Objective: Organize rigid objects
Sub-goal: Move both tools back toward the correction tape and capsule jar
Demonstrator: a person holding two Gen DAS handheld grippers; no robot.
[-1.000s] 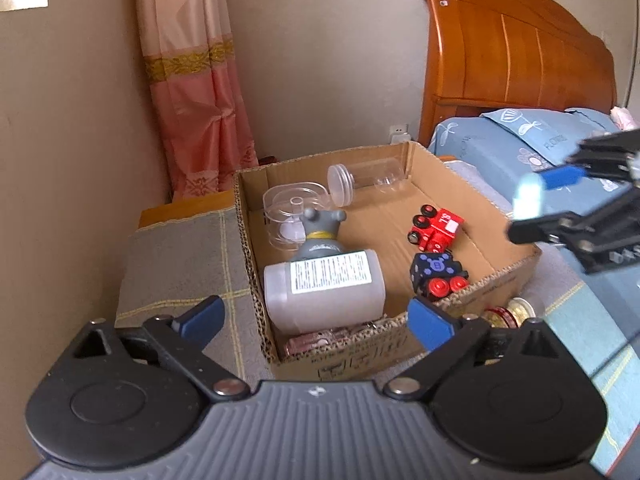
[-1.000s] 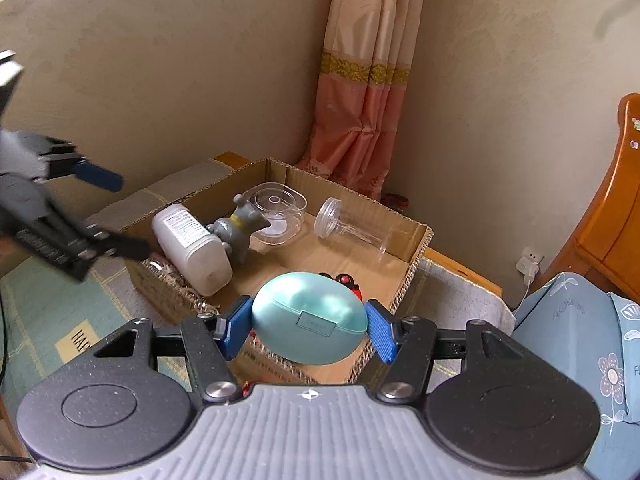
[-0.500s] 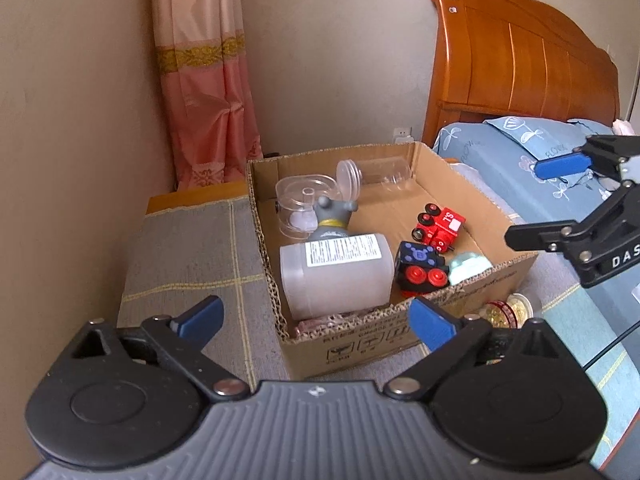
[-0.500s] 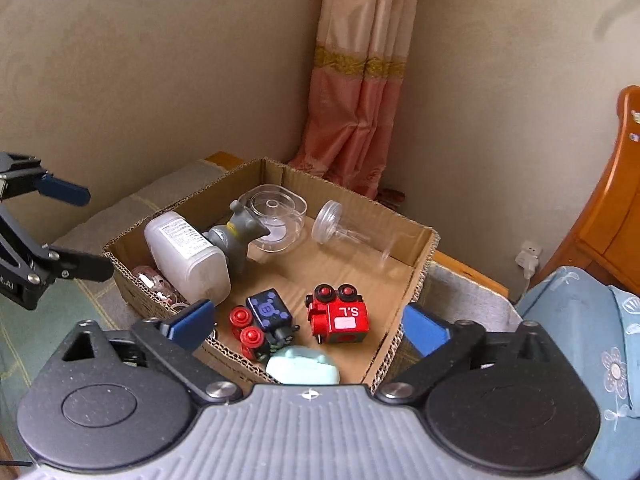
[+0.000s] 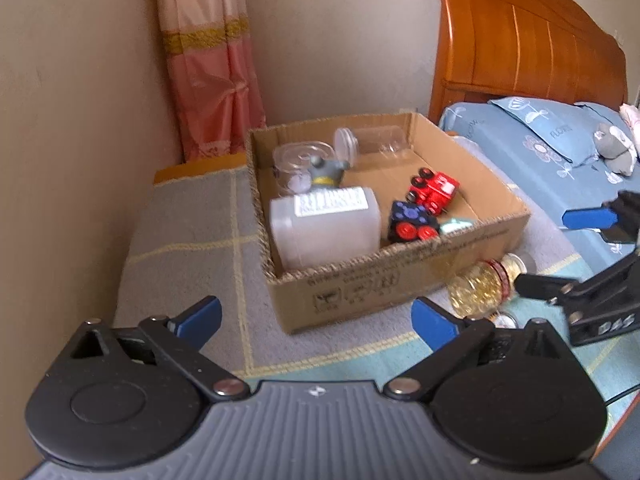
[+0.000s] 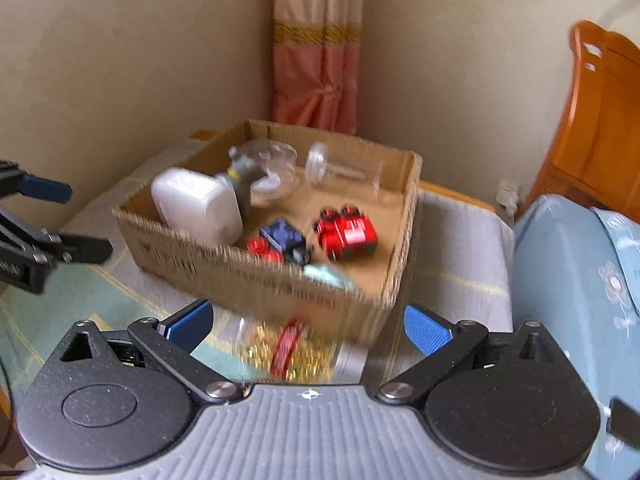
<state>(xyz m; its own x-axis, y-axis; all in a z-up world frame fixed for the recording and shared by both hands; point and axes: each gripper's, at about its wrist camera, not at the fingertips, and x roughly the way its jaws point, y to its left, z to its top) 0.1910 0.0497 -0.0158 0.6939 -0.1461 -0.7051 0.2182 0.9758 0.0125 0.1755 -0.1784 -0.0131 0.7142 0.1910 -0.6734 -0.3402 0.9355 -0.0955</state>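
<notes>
Left wrist view: the left gripper (image 5: 316, 318) hangs level at 6 o'clock, its blue pads spread wide around nothing, pointed at the near wall of the cardboard box (image 5: 400, 276). The box sits on a grey checked cloth (image 5: 188, 232) in a room corner, with a pink curtain (image 5: 212, 60) at 11 o'clock and a wooden headboard (image 5: 520, 36) above a blue bed (image 5: 552, 160) at 2 o'clock. Inside lie a white jug (image 5: 324, 228), a grey figurine (image 5: 326, 170), two clear containers, a red toy train (image 5: 434, 190), a dark blue toy car (image 5: 410, 224) and a mint case (image 5: 456, 225) against the near wall. A gold-filled jar (image 5: 486, 286) lies on its side just outside the box at 4 o'clock, near the right gripper (image 5: 560, 248), which reaches in from 3 o'clock with fingers parted.

Right wrist view: the right gripper (image 6: 308, 326) is wide and empty, hovering over the blurred jar (image 6: 292, 350) at 6 o'clock. The box (image 6: 260, 276) sits beyond, the mint case (image 6: 328, 274) in its near corner. The left gripper (image 6: 76, 222) enters at 9 o'clock, also parted.
</notes>
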